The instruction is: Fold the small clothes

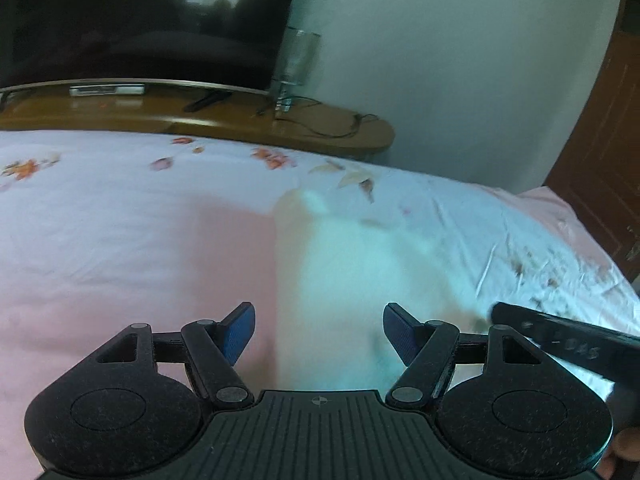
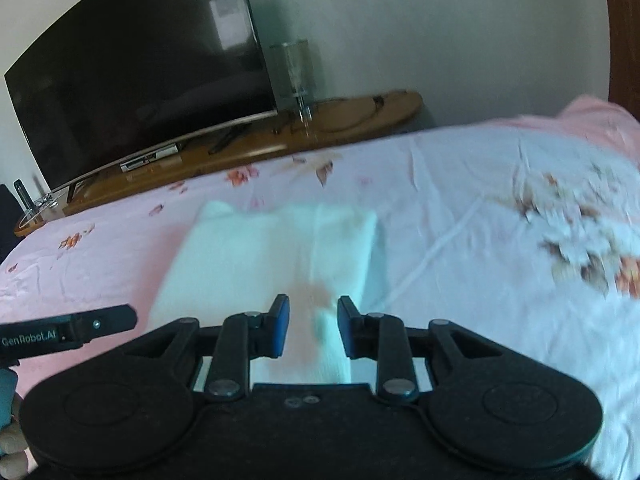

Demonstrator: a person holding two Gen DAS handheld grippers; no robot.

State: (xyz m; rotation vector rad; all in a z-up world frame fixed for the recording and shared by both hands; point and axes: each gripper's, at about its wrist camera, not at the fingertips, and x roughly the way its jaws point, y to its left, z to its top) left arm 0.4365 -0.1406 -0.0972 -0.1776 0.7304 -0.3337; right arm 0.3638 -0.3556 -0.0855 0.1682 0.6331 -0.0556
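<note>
While my left gripper (image 1: 319, 330) hangs wide open and empty above the pale folded cloth (image 2: 272, 256) on the pink floral bedsheet (image 1: 120, 232), my right gripper (image 2: 313, 328) has narrow jaws, nothing visibly pinched.

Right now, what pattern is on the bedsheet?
Pink with orange-brown flowers and leaves, clearest in the right wrist view: bedsheet.

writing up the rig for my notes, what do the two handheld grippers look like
Both the left gripper and right gripper are matte black plastic with two round hubs, bolted linkage arms, and blue ribbed pads on the fingers. The left body is ribbed with a small crosshair mark; its side reads GenRobot.AI in white.
</note>
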